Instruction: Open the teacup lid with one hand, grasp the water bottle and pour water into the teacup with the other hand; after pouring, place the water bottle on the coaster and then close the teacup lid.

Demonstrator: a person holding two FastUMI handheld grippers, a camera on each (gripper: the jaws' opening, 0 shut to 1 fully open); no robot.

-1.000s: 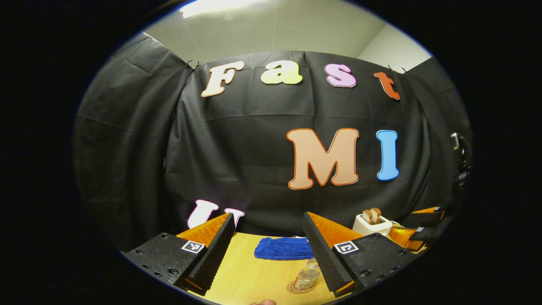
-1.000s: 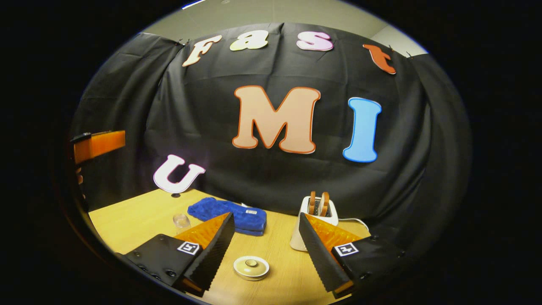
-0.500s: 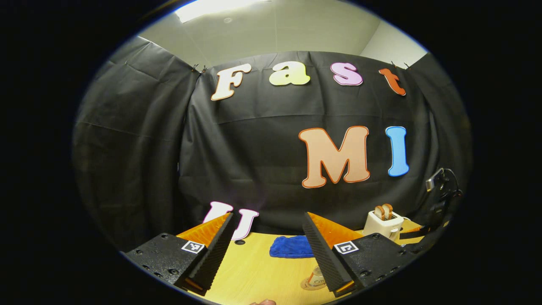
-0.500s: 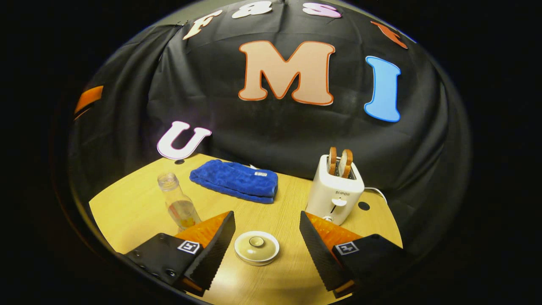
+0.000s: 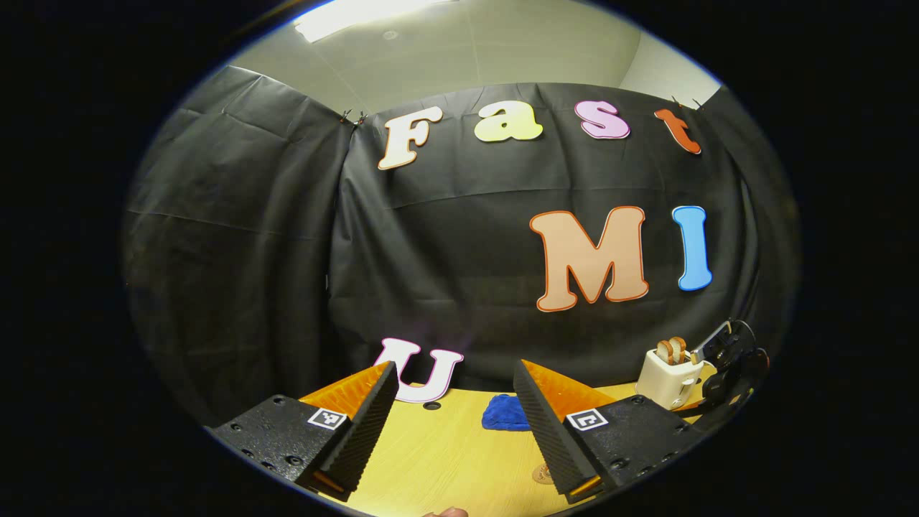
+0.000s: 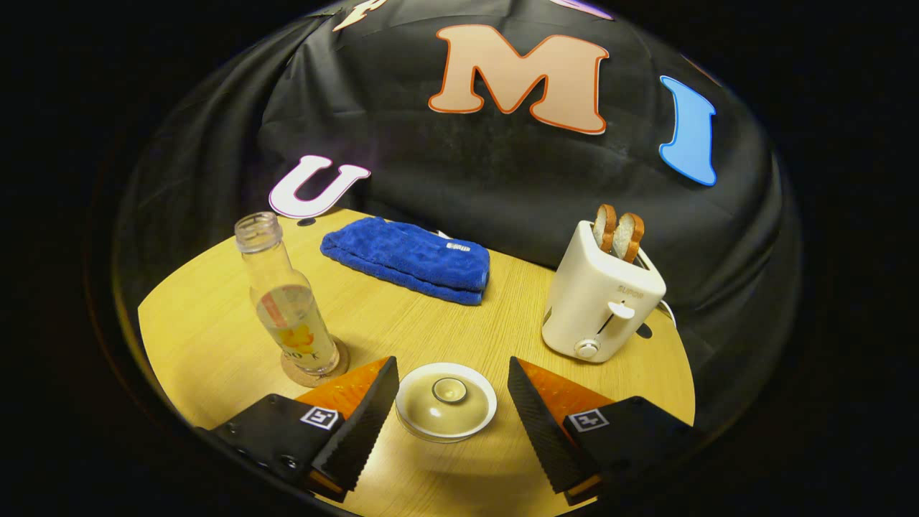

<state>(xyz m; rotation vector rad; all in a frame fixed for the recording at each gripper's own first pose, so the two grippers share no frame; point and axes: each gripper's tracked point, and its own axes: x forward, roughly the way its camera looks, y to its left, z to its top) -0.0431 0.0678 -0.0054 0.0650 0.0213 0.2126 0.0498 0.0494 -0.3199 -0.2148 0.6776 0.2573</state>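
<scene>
light: ceiling panel point(image 5: 373, 8), glare | table point(image 6: 215, 337) bright, wall dim | focus sharp | edges fisheye-bent

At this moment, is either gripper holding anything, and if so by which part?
Nothing is held. The right gripper is open with the teacup lid between its fingers, untouched; the left gripper is open and empty.

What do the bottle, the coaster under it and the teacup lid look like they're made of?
The bottle looks like clear glass or plastic: see-through and glossy. The coaster looks like cork: tan and matte. The teacup lid looks like glazed ceramic: cream and shiny.
</scene>
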